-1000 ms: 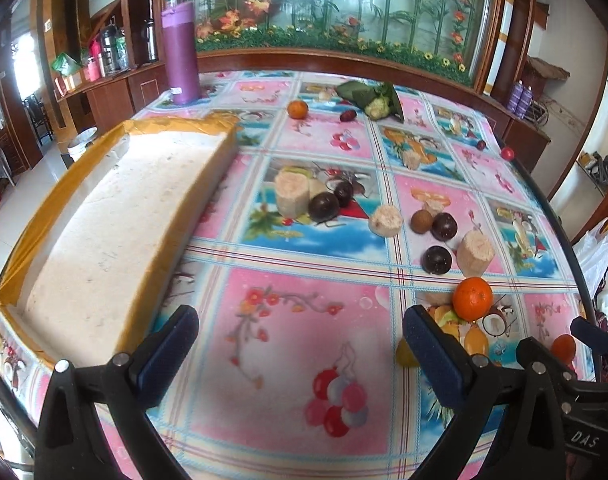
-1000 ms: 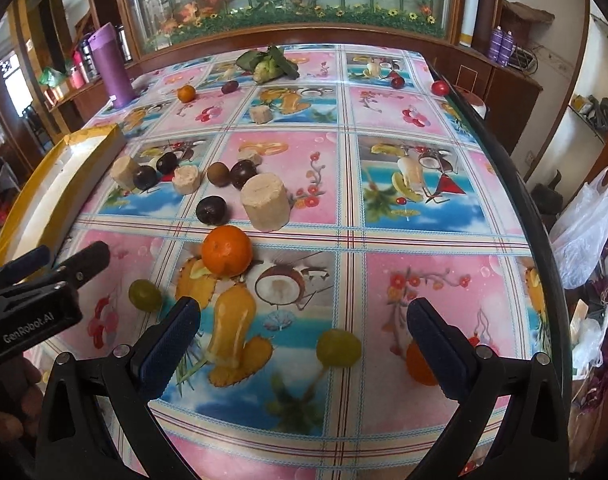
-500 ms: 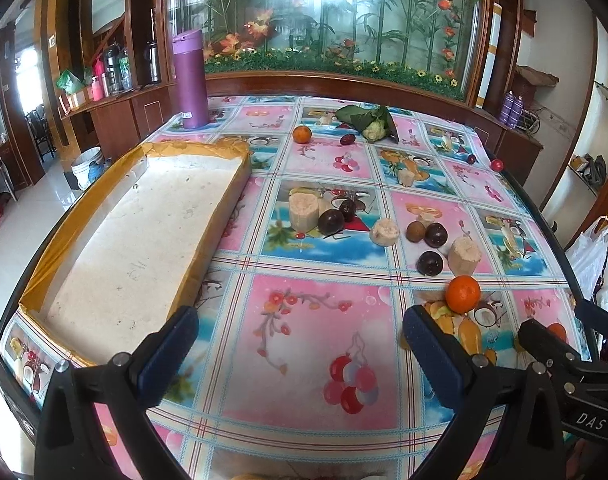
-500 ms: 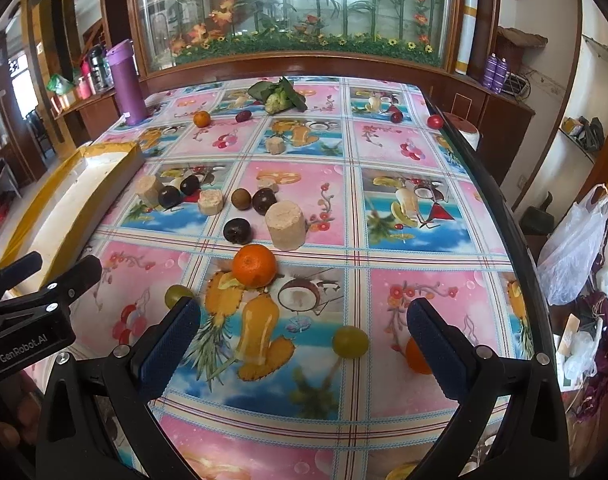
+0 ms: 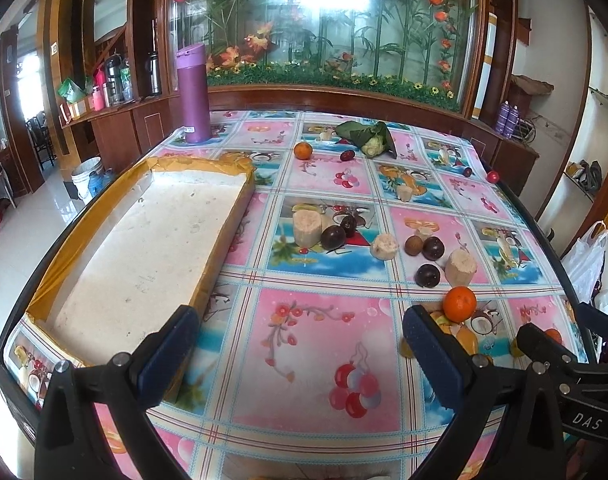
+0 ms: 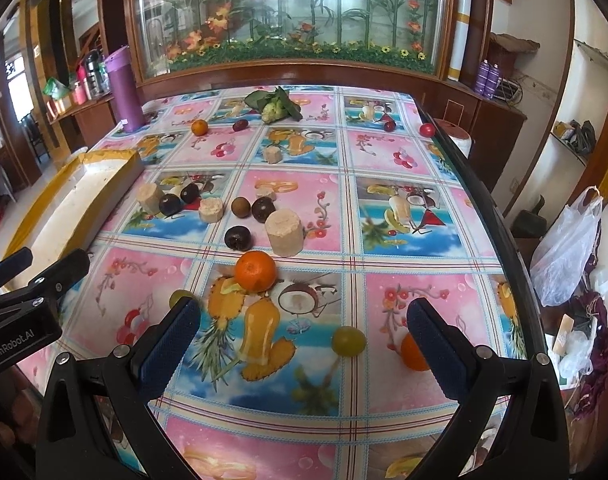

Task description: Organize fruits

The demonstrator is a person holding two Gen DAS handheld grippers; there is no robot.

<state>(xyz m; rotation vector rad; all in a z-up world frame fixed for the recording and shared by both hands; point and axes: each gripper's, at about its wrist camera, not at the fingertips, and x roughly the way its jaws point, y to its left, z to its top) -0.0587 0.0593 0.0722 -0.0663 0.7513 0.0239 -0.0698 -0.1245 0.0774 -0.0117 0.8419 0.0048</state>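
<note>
My right hand-held gripper (image 6: 304, 340) hangs low over the near edge of the surface (image 6: 404, 208), fingers wide apart and holding nothing. My left hand-held gripper (image 5: 299, 348) is the same, spread and empty, beside the tray (image 5: 143, 248) with its yellow rim, which has no fruit in it yet.

Nearest my right fingers lies a green grape (image 6: 348, 341), just inside the span, with a small orange (image 6: 414, 354) partly hidden behind the right finger. I judge the grape the easiest first pick: drop straight down, centre it between the pads, and close gently (it is round and will roll or squash).

A little farther sits the big orange (image 6: 255, 271), then a cluster of dark plums (image 6: 238, 237) and pale cut cylinders (image 6: 284, 232), close enough together that I should approach from above and not sweep sideways.

Well beyond, near the far edge, lie another orange (image 6: 199, 127) and a leafy bundle (image 6: 273, 106).
</note>
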